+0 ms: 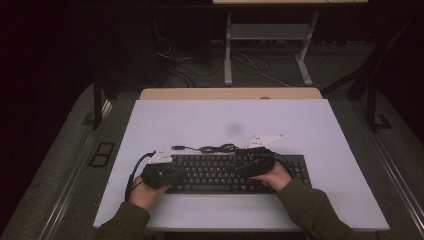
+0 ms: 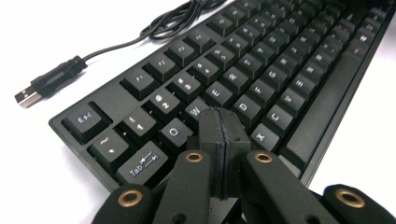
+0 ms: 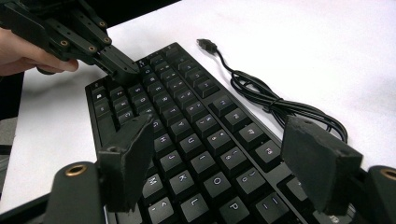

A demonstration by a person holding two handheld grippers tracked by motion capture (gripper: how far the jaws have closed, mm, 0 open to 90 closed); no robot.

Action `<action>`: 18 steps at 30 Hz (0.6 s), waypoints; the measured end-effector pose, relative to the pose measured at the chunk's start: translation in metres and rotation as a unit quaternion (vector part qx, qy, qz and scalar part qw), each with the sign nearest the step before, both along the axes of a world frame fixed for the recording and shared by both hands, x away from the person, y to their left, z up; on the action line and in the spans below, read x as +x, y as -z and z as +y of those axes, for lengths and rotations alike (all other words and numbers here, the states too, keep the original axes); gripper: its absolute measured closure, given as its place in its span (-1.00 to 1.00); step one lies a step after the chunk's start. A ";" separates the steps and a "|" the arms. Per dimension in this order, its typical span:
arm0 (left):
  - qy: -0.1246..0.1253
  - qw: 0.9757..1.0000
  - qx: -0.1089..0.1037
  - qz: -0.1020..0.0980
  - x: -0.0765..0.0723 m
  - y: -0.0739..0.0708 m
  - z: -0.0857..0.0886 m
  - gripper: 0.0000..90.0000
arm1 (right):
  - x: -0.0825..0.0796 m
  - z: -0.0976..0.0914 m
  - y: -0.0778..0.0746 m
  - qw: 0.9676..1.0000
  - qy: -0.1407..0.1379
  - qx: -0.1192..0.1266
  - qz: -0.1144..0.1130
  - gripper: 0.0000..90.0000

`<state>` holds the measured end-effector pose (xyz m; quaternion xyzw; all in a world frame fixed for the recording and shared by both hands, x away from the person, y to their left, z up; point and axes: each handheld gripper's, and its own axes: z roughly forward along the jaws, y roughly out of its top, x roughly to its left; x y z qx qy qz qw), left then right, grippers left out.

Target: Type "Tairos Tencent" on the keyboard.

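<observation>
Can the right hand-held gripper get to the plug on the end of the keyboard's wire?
Probably yes. The right hand-held gripper hangs open over the keyboard, and the plug lies on bare table beyond it with nothing in between.

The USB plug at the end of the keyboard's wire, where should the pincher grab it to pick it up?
Probably grip the USB plug by its thick black moulded body, not the small metal tip. It lies flat on the white table, apart from the keyboard, so come from above with the jaws across its two long sides. The open right gripper could do it; the left gripper is shut.
</observation>
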<state>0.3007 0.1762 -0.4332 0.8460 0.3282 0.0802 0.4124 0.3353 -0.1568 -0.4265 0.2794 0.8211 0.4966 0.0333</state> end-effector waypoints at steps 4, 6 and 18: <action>0.001 1.000 0.001 -0.001 0.000 0.000 -0.002 0.97 | 0.000 -0.001 -0.001 1.000 0.001 0.001 -0.001 -0.44; 0.002 1.000 -0.001 -0.001 -0.001 -0.001 -0.003 0.96 | 0.000 -0.002 -0.001 1.000 0.001 0.000 0.000 -0.44; 0.004 1.000 -0.022 -0.013 -0.002 -0.006 -0.007 0.70 | 0.000 -0.003 0.000 1.000 0.002 0.001 0.002 -0.44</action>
